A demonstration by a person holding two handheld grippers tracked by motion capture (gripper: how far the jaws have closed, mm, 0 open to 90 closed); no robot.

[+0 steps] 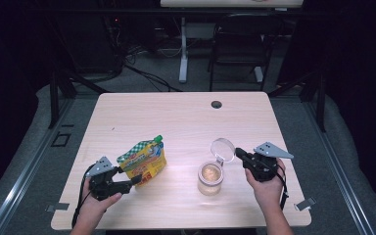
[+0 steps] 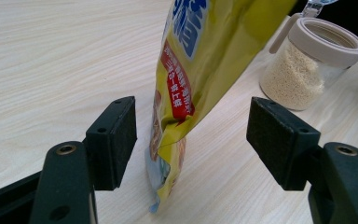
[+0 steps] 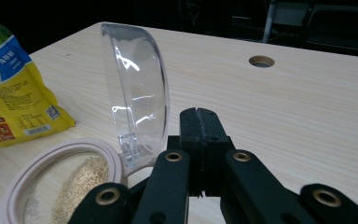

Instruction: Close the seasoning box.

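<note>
A yellow snack pouch (image 1: pixel 143 160) with a green cap lies tilted on the table at the left. My left gripper (image 1: pixel 136 179) is open at its lower corner. In the left gripper view the pouch (image 2: pixel 200 70) hangs between the two spread pads (image 2: pixel 116 140) without either touching it. A small clear jar (image 1: pixel 210 178) of pale grains stands right of centre, its clear hinged lid (image 1: pixel 223 149) flipped up. My right gripper (image 1: pixel 239 153) is shut just right of the lid. In the right gripper view its jaws (image 3: pixel 199 125) are pressed together with nothing between them, beside the lid (image 3: pixel 137 88) and above the jar's rim (image 3: pixel 37 161).
The light wooden table (image 1: pixel 176 122) has a cable hole (image 1: pixel 216 104) near its far edge. Beyond the table are a dark chair (image 1: pixel 240 44) and a white desk leg (image 1: pixel 183 49) on the floor. Metal clips sit at the table's front corners.
</note>
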